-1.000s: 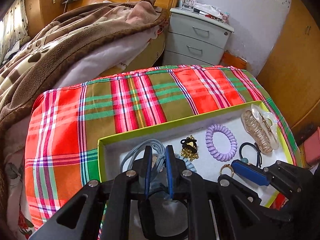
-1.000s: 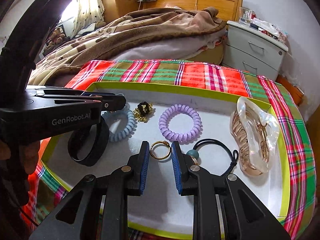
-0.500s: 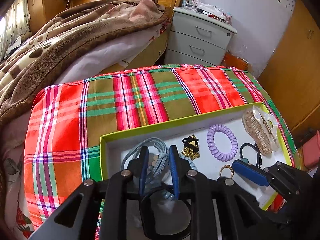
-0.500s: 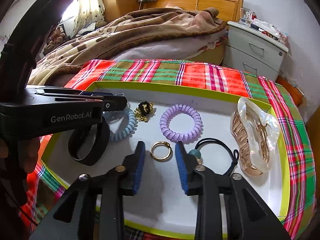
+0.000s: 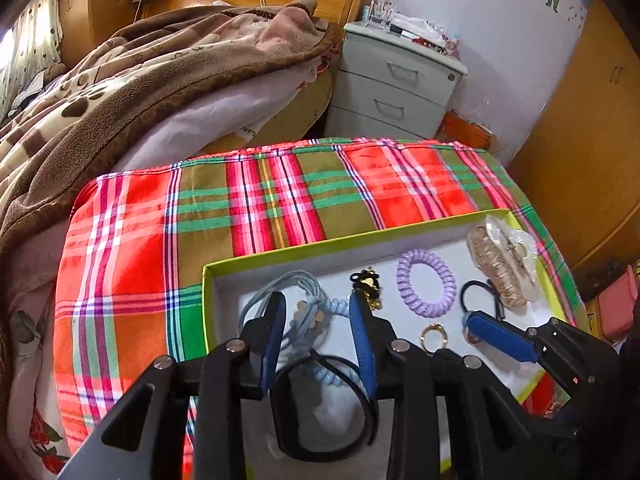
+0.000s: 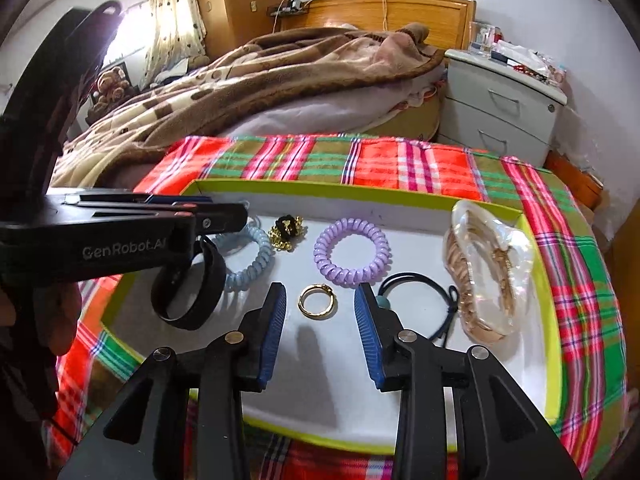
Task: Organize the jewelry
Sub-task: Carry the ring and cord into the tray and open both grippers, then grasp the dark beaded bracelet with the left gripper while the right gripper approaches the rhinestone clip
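Both hand-held grippers are opening, gripping nothing: left hand-held gripper (image 5: 318,340) over the grey-blue hair ties (image 5: 308,312), right hand-held gripper (image 6: 320,316) straddling the small gold ring (image 6: 317,301) mid-tray, toward the near edge of the lime-rimmed white tray (image 6: 320,196). We should lift each straight up, pads clear of the items.

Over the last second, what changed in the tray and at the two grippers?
Both grippers' jaws are opening. The left gripper has let go of the grey hair tie, which lies between its fingers; the right gripper spread around the gold ring, untouched. Tray items kept their places.
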`<state>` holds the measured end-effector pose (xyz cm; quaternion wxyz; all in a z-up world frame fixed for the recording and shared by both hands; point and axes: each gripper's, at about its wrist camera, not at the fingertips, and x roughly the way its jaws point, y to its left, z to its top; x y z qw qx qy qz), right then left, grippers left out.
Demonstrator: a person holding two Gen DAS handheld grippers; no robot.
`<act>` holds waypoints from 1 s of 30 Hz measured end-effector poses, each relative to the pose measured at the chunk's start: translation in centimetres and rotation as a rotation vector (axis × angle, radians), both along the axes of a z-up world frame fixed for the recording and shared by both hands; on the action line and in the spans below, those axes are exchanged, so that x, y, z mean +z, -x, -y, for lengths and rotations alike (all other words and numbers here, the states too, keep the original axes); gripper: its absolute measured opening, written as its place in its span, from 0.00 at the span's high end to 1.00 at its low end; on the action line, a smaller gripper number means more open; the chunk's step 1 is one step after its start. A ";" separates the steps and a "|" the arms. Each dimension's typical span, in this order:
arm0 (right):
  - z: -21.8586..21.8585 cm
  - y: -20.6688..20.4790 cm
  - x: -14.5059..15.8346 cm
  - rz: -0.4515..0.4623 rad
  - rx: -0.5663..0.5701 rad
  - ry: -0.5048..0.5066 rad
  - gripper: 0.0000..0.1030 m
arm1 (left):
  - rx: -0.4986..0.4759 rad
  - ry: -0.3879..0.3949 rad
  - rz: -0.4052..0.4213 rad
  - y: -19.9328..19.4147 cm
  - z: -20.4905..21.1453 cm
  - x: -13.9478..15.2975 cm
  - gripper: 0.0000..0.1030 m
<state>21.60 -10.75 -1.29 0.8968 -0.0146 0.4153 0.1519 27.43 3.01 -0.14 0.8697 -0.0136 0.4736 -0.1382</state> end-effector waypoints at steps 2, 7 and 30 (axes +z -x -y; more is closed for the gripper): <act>0.2 0.5 0.4 0.009 -0.003 -0.006 0.64 | 0.000 0.003 0.009 0.6 -0.1 0.4 0.65; 0.9 2.2 1.5 0.035 -0.017 -0.022 0.64 | 0.011 0.020 0.032 2.7 -0.4 1.6 0.63; 11.4 11.3 4.2 0.112 -0.226 -0.101 0.64 | -0.094 0.106 0.088 14.0 4.0 3.0 0.63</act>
